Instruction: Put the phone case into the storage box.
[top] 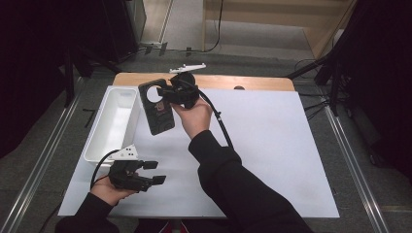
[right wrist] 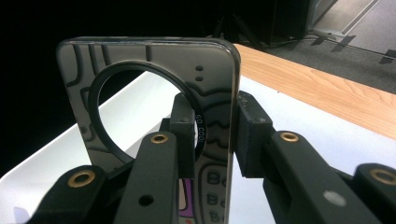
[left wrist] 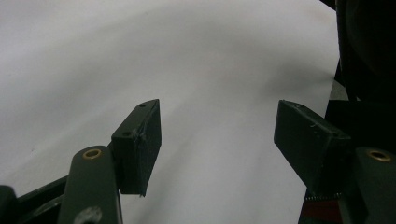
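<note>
A flat black phone case point(top: 155, 108) with a big round cutout hangs in the air over the left part of the white mat point(top: 272, 145), next to the white bin point(top: 114, 121). My right gripper point(top: 167, 92) is shut on its upper right edge. In the right gripper view the two pads clamp the glossy case point(right wrist: 154, 79) beside the ring-shaped hole. My left gripper point(top: 154, 172) rests low near the mat's front left corner, jaws open and empty. The left gripper view has its fingertips point(left wrist: 140, 144) spread over bare white mat.
The long white bin stands along the mat's left edge. A strip of wooden tabletop point(top: 243, 81) runs behind the mat, with a white flat piece point(top: 187, 68) at its far edge. The right gripper's black cable point(top: 221, 121) trails over the mat's middle.
</note>
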A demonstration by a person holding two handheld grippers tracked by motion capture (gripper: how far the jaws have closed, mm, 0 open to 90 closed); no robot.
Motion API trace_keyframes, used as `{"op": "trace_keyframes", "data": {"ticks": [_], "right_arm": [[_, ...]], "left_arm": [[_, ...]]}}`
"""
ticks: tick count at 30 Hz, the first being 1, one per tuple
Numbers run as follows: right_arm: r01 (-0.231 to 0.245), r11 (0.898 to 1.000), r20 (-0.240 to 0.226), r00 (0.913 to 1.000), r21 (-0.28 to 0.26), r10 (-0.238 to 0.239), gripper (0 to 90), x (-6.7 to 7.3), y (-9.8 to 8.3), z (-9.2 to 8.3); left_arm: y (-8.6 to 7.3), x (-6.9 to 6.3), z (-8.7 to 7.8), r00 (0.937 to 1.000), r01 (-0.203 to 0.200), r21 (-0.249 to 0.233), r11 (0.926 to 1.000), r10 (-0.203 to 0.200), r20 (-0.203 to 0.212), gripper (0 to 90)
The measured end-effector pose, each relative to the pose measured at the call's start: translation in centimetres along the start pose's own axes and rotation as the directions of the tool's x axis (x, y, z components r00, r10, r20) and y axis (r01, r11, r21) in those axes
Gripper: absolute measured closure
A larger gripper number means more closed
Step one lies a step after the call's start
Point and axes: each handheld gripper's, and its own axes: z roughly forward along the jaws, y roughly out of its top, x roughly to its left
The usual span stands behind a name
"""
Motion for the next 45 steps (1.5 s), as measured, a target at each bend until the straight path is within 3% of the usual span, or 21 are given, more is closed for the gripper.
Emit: {"op": "trace_keyframes", "data": {"ticks": [31, 45], "right_arm": [[-0.014, 1.000, 0.008, 0.9999, 0.001, 0.014, 70.6, 1.5, 4.1, 4.0], [-0.001, 1.000, 0.015, 0.9999, -0.013, 0.001, 70.6, 2.2, 5.9, 4.9]], "left_arm": [[-0.4, 0.4, 0.0, 0.9998, 0.015, 0.005, 0.9999, -0.015, 0.012, 31.9], [-0.5, 0.6, -0.2, 0.9997, 0.019, 0.003, 0.9998, -0.019, 0.015, 31.8]]}}
